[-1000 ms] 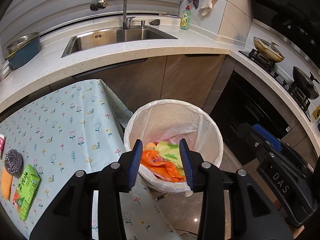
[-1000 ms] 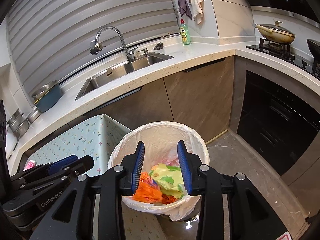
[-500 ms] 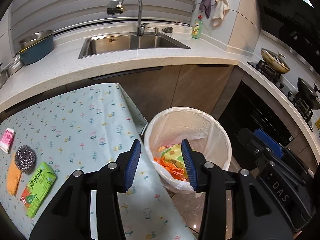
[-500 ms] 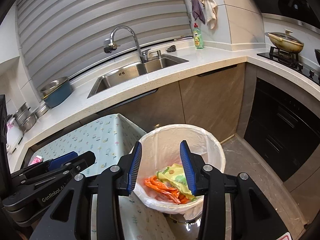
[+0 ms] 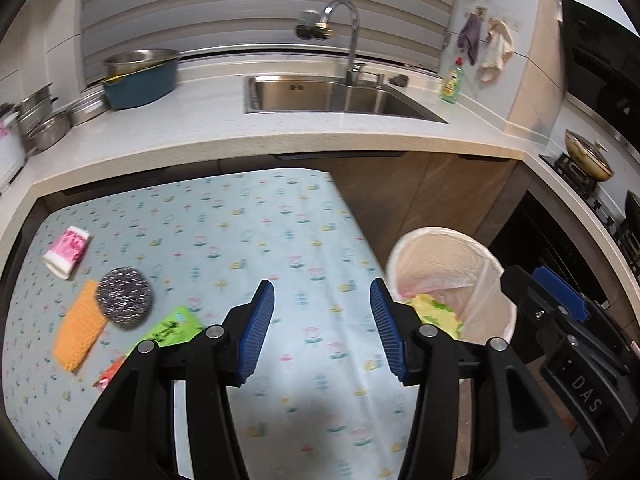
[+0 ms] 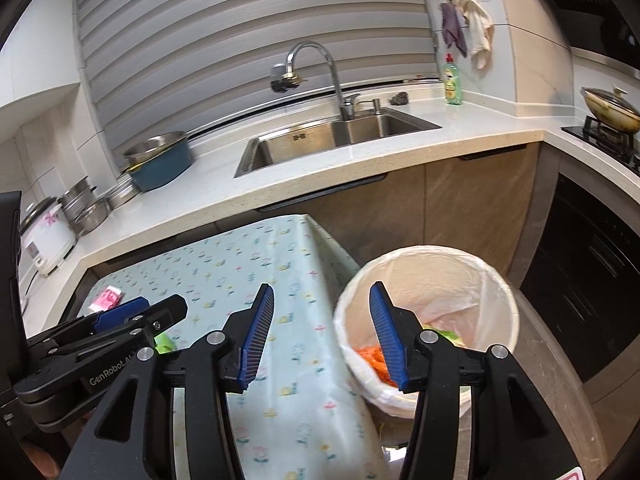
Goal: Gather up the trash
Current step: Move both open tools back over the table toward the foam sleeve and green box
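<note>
A white bin (image 5: 472,252) lined with a plastic bag stands right of the table and holds orange and yellow-green wrappers (image 6: 372,356); it also shows in the right wrist view (image 6: 440,264). On the floral tablecloth (image 5: 260,240) lie a green box (image 5: 172,326), a steel scourer (image 5: 125,297), an orange sponge (image 5: 78,334) and a pink packet (image 5: 68,249). My left gripper (image 5: 322,330) is open and empty above the table. My right gripper (image 6: 322,330) is open and empty over the table's right edge, beside the bin.
A white counter with a steel sink (image 5: 332,94) and tap runs behind the table. A blue basin (image 5: 140,76) and pots sit at its left, a green soap bottle (image 5: 450,82) at its right. A stove with a pan (image 5: 588,160) is far right.
Both grippers have swung left, away from the bin and over the table. The bin has slid to the right of both views. Both jaws stay open and empty.
</note>
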